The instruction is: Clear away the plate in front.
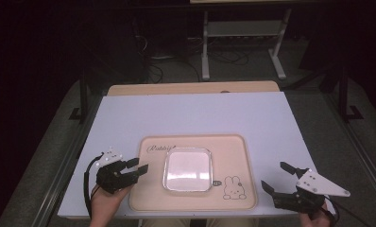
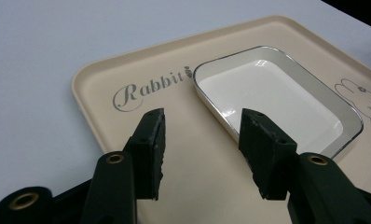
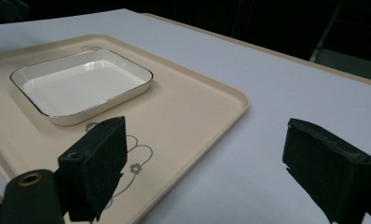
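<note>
A beige tray with "Rabbit" lettering and a rabbit drawing lies on the white table near its front edge. A white square dish with a silvery rim sits empty in the tray's middle. My left gripper hovers open over the tray's left edge, pointing toward the dish. In the left gripper view the tray and the dish lie just beyond the open gripper. My right gripper is open right of the tray, above bare table. Its own view has the gripper, the dish and the tray.
The white table top stretches behind the tray, with a wooden strip at its far edge. Beyond stand a white metal frame and cables on a dark floor. Black rails run along both table sides.
</note>
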`<state>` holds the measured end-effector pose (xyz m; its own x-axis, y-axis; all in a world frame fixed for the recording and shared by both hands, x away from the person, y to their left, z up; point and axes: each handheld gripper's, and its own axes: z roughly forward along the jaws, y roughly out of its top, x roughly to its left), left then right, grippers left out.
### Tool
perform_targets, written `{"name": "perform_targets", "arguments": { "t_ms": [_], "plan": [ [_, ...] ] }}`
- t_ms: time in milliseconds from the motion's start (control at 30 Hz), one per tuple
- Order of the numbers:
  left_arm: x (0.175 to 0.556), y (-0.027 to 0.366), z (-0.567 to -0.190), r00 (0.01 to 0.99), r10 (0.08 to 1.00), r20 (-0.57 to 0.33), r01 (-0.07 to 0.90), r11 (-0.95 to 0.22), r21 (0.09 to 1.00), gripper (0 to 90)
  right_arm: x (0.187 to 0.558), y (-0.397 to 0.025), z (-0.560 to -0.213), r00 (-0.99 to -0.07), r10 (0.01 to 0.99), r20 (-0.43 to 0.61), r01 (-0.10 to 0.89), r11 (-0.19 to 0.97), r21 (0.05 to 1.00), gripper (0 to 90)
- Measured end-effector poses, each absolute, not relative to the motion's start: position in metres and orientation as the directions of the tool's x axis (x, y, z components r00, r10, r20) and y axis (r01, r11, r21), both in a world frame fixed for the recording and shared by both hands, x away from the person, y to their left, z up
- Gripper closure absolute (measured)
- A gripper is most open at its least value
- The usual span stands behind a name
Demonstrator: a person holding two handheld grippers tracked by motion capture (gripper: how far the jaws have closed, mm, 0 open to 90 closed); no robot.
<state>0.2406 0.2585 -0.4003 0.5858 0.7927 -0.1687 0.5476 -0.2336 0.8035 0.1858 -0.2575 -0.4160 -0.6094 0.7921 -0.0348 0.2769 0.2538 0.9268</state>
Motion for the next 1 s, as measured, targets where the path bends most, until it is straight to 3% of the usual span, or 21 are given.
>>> {"name": "perform_targets", "arguments": {
  "t_ms": [433, 1000],
  "plan": [
    [0.236, 0.273, -0.400, 0.603, 0.782, -0.157, 0.527, -0.243, 0.814, 43.0, 0.186, -0.258, -0.416, -0.605, 0.795, -0.039, 0.277, 0.257, 0.926, 12.9],
    [0.227, 0.288, -0.406, 0.635, 0.763, -0.122, 0.487, -0.273, 0.830, 26.2, 0.186, -0.257, -0.416, -0.605, 0.795, -0.041, 0.278, 0.259, 0.925, 12.9]
  ]
}}
